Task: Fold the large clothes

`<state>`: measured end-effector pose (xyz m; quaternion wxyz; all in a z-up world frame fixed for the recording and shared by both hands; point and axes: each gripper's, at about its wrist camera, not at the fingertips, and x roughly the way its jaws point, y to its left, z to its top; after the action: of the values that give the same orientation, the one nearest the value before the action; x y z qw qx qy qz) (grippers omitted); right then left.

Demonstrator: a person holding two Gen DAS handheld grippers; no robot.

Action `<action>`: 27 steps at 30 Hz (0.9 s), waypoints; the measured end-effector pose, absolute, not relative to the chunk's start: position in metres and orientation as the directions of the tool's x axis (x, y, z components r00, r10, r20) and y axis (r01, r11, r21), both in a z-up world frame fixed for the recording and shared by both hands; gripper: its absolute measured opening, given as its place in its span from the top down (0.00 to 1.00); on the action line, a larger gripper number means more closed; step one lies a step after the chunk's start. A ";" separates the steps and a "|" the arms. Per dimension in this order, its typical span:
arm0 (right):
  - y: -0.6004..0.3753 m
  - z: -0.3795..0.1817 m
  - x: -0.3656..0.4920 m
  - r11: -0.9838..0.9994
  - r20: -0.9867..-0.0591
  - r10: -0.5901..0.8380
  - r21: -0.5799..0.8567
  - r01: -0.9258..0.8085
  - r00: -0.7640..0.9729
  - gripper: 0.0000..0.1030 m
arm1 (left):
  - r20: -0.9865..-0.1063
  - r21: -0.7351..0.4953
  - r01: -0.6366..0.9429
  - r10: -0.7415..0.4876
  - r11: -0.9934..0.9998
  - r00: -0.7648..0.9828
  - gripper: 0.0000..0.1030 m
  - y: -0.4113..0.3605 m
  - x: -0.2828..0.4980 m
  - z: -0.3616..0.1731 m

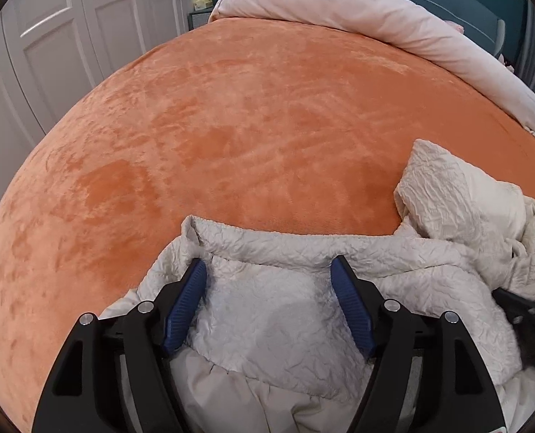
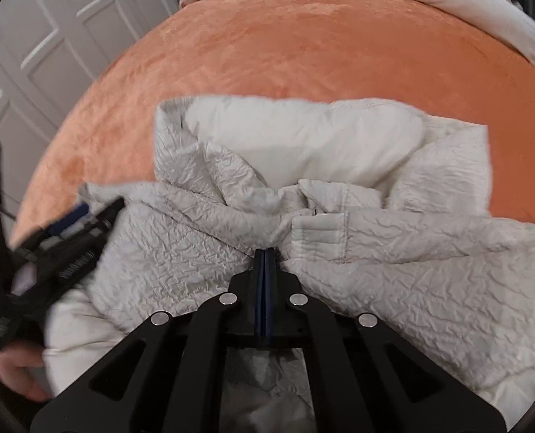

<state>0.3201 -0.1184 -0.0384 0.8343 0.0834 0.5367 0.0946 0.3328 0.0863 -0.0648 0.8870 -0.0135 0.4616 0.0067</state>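
The left gripper (image 1: pixel 269 270) is seen spread wide at the bottom of the left wrist view, its two blue pads (image 1: pixel 184 306) set apart over crinkled fabric of the cream padded jacket (image 1: pixel 274 324). Nothing is clamped between them; whether the pads press on the fabric cannot be told. In the right wrist view the right gripper (image 2: pixel 265 252) is seen at lower centre with its two pads pressed together, and a bunched fold of the jacket (image 2: pixel 429 288) is pinched at the tips, beside a flat stitched tab. The left gripper (image 2: pixel 83 216) is also seen there at the left edge, blurred, with a bare hand (image 2: pixel 18 375) below it at lower left.

One jacket is counted. It is spread in a rumpled heap over the lower half of both views, on the orange plush bedspread (image 1: pixel 213 126), with a smooth inner lining turned up at the centre of the right wrist view. One pale pink duvet (image 1: pixel 357 11) is rolled along the upper right. White panelled wardrobe doors (image 1: pixel 69 18) fill the upper left. Two grippers are counted, each with two fingers.
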 end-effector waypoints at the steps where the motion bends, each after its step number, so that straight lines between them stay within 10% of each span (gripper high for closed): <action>1: -0.129 -0.023 0.310 0.957 -0.866 0.274 0.287 -0.033 0.419 1.00 | -0.816 -0.039 -0.021 -0.020 0.999 0.578 0.33 0.090 0.332 -0.061; 7: -0.165 0.042 0.221 0.935 -0.804 0.332 0.350 -0.059 0.493 0.96 | -0.699 -0.365 -0.059 -0.231 0.929 0.677 0.31 0.161 0.247 0.004; 27: -0.112 -0.026 0.203 0.981 -0.913 0.194 0.183 -0.065 0.358 0.99 | -0.762 -0.528 -0.171 -0.376 0.832 0.527 0.28 0.196 0.140 -0.054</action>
<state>0.2027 -0.1120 -0.0255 0.8220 0.0578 0.5610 0.0787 0.1401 0.1964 -0.0544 0.8265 -0.2834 0.4824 -0.0619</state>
